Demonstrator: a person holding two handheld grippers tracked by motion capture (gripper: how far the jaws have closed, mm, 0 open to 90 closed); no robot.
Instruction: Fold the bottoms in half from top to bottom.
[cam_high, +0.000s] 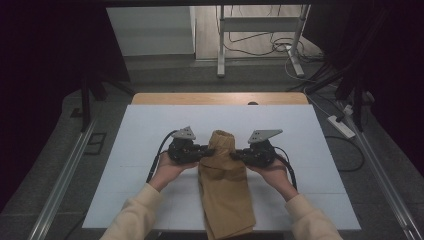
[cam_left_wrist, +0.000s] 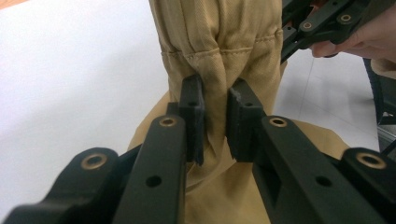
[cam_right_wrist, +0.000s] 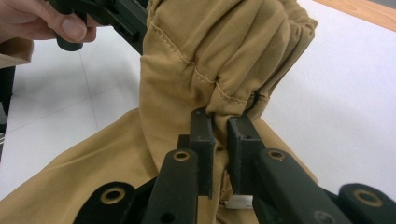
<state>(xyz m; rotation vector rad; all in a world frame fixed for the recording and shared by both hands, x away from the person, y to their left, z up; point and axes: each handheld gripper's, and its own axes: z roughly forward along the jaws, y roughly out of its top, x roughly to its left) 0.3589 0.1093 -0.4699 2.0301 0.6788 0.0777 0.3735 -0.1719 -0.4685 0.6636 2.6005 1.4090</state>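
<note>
Tan cloth garment (cam_high: 223, 187), stitched seams along its gathered upper end, lay lengthwise on white table (cam_high: 150, 130); lower part folded flat toward near edge, far end bunched, lifted clear of surface, pinched from both sides, creased at each grip.

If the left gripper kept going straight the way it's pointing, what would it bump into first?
Probably the tan garment itself: the left gripper is already shut on a fold of it. Just past the cloth sits the right gripper, though depth is hard to judge.
</note>
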